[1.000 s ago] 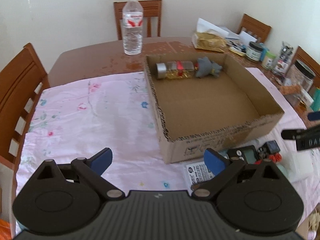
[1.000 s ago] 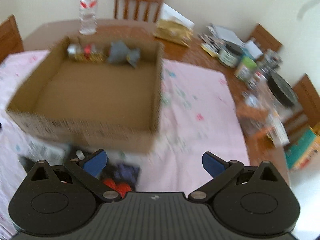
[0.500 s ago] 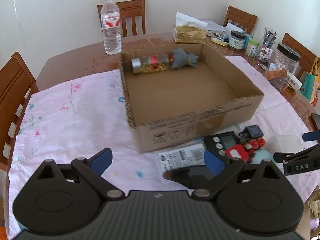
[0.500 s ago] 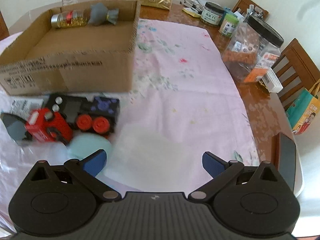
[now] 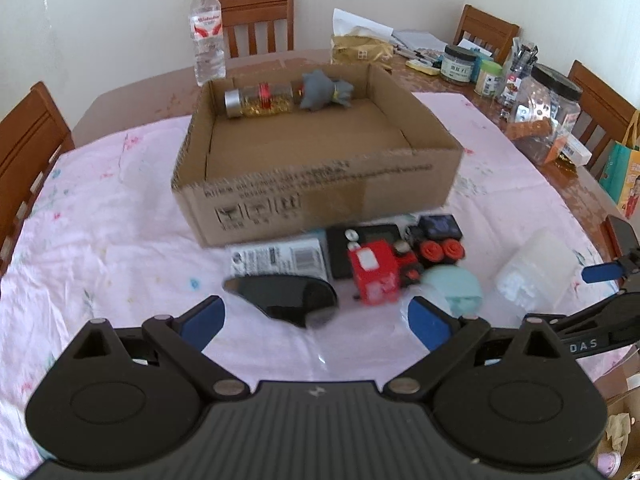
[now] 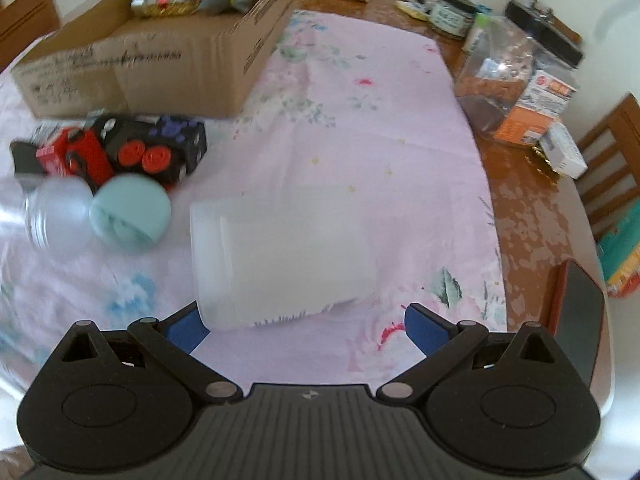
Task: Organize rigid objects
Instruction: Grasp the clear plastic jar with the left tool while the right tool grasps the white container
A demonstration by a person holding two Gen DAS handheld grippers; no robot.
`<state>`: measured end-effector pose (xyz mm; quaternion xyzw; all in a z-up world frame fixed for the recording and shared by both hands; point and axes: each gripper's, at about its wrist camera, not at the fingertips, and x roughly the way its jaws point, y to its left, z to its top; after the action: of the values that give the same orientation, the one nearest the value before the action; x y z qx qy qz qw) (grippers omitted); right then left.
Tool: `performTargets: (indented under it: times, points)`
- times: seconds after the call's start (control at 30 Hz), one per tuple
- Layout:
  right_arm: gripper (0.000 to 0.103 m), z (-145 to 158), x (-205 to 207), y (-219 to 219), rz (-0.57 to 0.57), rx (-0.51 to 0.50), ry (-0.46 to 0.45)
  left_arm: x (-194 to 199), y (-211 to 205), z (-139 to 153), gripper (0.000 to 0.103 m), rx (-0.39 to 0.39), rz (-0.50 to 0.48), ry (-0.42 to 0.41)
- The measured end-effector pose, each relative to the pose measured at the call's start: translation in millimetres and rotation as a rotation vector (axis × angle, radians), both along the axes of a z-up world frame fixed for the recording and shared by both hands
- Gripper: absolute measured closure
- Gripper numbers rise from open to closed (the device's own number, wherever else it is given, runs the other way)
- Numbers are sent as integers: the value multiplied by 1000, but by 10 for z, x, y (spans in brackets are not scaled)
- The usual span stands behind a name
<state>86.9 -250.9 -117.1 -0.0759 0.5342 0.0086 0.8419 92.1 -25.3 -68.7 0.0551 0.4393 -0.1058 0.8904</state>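
An open cardboard box stands on the pink cloth and holds a glitter bottle and a grey toy. In front of it lie a red toy train, a black device, a printed packet, a black curved piece, a mint ball and a white frosted container on its side. My left gripper is open above the black piece. My right gripper is open, just short of the white container.
A water bottle stands behind the box. Jars, tubs and papers crowd the table's right side. A phone lies at the right edge. A clear jar lies left of the mint ball. Wooden chairs surround the table.
Both grippers have come closer to the pile in front of the box. The right gripper has dropped toward the white container, which now fills the space before its fingers.
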Motion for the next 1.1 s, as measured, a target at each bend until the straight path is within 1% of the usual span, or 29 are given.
performTargets:
  times: [0.1, 0.2, 0.33, 0.43, 0.57, 0.73, 0.83, 0.93, 1.1]
  points:
    - [0, -35, -8, -83, 35, 45, -6, -100, -86, -62, 5, 0, 22, 13]
    - [0, -64, 14, -191, 43, 107, 6, -187, -156, -134, 5, -11, 39, 26]
    - [0, -83, -21, -210, 99, 107, -22, -267, -242, -260, 5, -25, 55, 47]
    - [0, -93, -33, -217, 114, 110, -39, -270, -295, -364, 5, -24, 81, 59]
    - [0, -98, -62, -229, 123, 114, -60, -241, -374, -438, 5, -39, 98, 48]
    - [0, -105, -100, -249, 136, 118, -86, -180, -468, -518, 5, -20, 128, 27]
    - [0, -108, -126, -260, 146, 121, -98, -169, -466, -539, 5, 20, 153, 14]
    - [0, -110, -140, -272, 156, 124, -108, -202, -367, -541, 5, 46, 177, 11]
    - [0, -116, -173, -279, 156, 128, -127, -213, -259, -616, 5, 50, 187, 28]
